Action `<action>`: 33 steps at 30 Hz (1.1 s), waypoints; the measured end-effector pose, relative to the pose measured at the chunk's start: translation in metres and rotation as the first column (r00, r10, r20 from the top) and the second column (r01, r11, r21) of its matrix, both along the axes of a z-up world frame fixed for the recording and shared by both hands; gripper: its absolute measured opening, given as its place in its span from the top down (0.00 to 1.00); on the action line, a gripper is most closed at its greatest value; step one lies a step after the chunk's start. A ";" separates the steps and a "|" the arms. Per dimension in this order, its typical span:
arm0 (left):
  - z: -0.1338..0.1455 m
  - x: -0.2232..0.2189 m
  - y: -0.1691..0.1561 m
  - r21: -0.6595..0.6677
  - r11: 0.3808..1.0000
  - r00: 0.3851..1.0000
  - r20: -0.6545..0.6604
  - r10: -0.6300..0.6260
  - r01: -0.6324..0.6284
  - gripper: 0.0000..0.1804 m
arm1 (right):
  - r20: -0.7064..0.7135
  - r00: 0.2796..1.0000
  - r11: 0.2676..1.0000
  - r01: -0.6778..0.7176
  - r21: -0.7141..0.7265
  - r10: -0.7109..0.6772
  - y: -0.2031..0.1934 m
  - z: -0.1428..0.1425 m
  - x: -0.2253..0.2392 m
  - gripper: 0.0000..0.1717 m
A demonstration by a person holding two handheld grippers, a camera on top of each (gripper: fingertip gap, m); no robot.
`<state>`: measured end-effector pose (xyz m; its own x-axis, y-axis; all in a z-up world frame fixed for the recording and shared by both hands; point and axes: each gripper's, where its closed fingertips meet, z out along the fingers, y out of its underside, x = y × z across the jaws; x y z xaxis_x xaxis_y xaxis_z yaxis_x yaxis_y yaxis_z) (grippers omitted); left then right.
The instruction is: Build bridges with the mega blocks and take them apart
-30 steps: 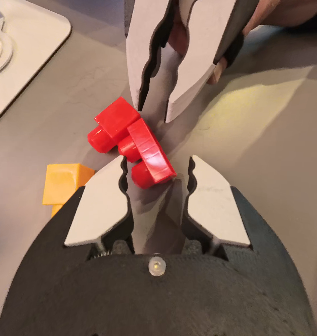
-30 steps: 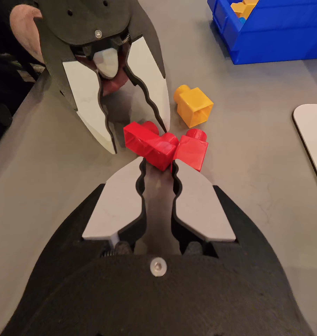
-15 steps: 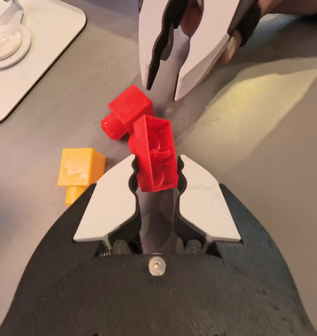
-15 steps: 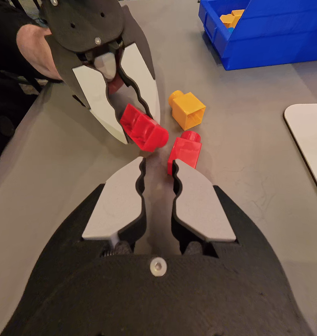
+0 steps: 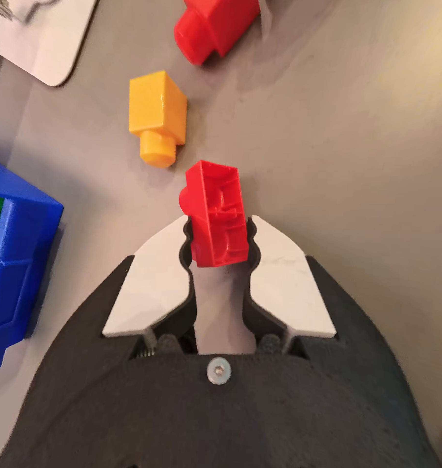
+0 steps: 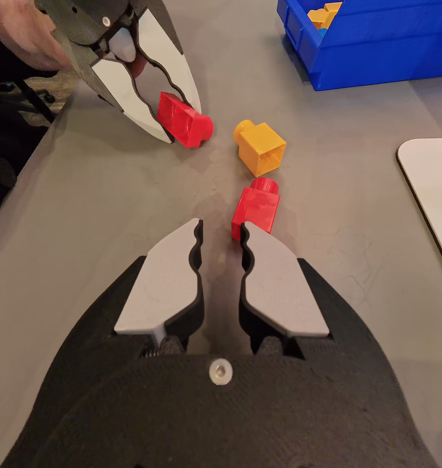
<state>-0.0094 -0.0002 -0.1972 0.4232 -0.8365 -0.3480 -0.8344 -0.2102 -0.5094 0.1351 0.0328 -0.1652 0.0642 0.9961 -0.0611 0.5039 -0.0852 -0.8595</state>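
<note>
Red two-stud block [image 5: 216, 217] sits clamped between the left gripper's [image 5: 217, 222] pads, long axis running forward along the fingers, hollow underside up, with the blue bin [image 5: 17, 253] to its left. Farther right, the right gripper [image 6: 221, 225] hangs parted and empty; the single-stud red block [image 6: 256, 207] lies on the grey table [image 6: 113, 202] just right of its right fingertip, nearer this hand, stud pointing away toward the yellow block [image 6: 261, 149].

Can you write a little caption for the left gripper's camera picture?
Left gripper clamps a long red block above the grey table, near a yellow block.
</note>
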 end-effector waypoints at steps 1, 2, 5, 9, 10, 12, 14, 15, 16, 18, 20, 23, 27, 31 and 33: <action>0.000 0.001 -0.001 0.001 1.000 1.000 0.006 -0.003 0.003 0.77 | 0.000 1.000 1.000 0.000 0.001 0.000 0.000 0.000 0.000 0.84; 0.000 0.001 -0.001 -0.004 1.000 1.000 0.012 0.000 0.000 0.77 | 0.001 1.000 1.000 0.001 0.003 -0.001 0.000 0.000 0.000 0.84; 0.000 0.000 0.001 -0.010 1.000 1.000 0.021 -0.001 0.001 0.74 | 0.004 1.000 1.000 0.001 0.007 -0.001 0.000 0.000 0.000 0.83; 0.001 0.001 -0.001 -0.021 1.000 0.999 0.044 -0.004 0.005 0.69 | 0.002 1.000 1.000 0.012 0.008 -0.012 0.001 0.000 0.000 0.82; 0.001 0.001 -0.001 -0.015 1.000 0.999 0.040 -0.005 0.005 0.69 | 0.002 1.000 1.000 0.024 0.012 -0.024 0.003 0.000 0.000 0.81; 0.001 0.002 -0.003 -0.015 1.000 0.999 0.043 -0.012 0.013 0.68 | 0.029 0.996 0.996 0.079 0.046 -0.080 0.012 -0.004 0.002 0.75; 0.001 0.003 -0.004 -0.013 1.000 0.998 0.058 -0.017 0.018 0.68 | 0.057 0.991 0.990 0.114 0.080 -0.118 0.018 -0.007 0.001 0.71; 0.001 0.003 -0.005 -0.014 1.000 0.998 0.066 -0.019 0.020 0.68 | 0.058 0.989 0.988 0.128 0.081 -0.133 0.019 -0.007 -0.003 0.69; 0.001 0.003 -0.005 -0.016 1.000 0.997 0.074 -0.016 0.017 0.68 | 0.063 0.987 0.987 0.142 0.073 -0.147 0.020 -0.007 -0.006 0.67; 0.000 0.002 -0.004 -0.019 1.000 0.996 0.086 -0.010 0.012 0.68 | 0.118 0.976 0.983 0.177 0.046 -0.182 0.026 -0.016 -0.011 0.65; 0.001 0.002 -0.003 -0.014 1.000 0.996 0.090 -0.009 0.011 0.68 | 0.182 0.964 0.981 0.190 0.027 -0.192 0.031 -0.025 -0.012 0.73; 0.001 0.004 -0.002 -0.008 1.000 0.995 0.097 -0.010 0.011 0.68 | 0.178 0.975 0.990 0.141 -0.017 -0.136 0.031 -0.025 -0.018 0.79; 0.000 0.005 0.000 -0.010 1.000 0.993 0.114 -0.015 0.016 0.69 | 0.120 0.991 0.998 0.054 -0.031 -0.050 0.045 -0.013 -0.017 0.79; 0.000 0.006 0.001 -0.015 1.000 0.992 0.127 -0.021 0.023 0.69 | 0.078 0.997 1.000 -0.028 -0.007 0.028 0.070 0.003 -0.030 0.79; 0.000 0.007 0.001 -0.016 1.000 0.991 0.134 -0.024 0.026 0.69 | 0.112 0.989 0.995 -0.099 0.015 0.096 0.079 0.004 -0.040 0.79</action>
<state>-0.0029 0.0008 -0.1971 0.4442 -0.8527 -0.2750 -0.7638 -0.2000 -0.6137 0.0954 0.1122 -0.1616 -0.0282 0.9989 -0.0385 0.6012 -0.0138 -0.7990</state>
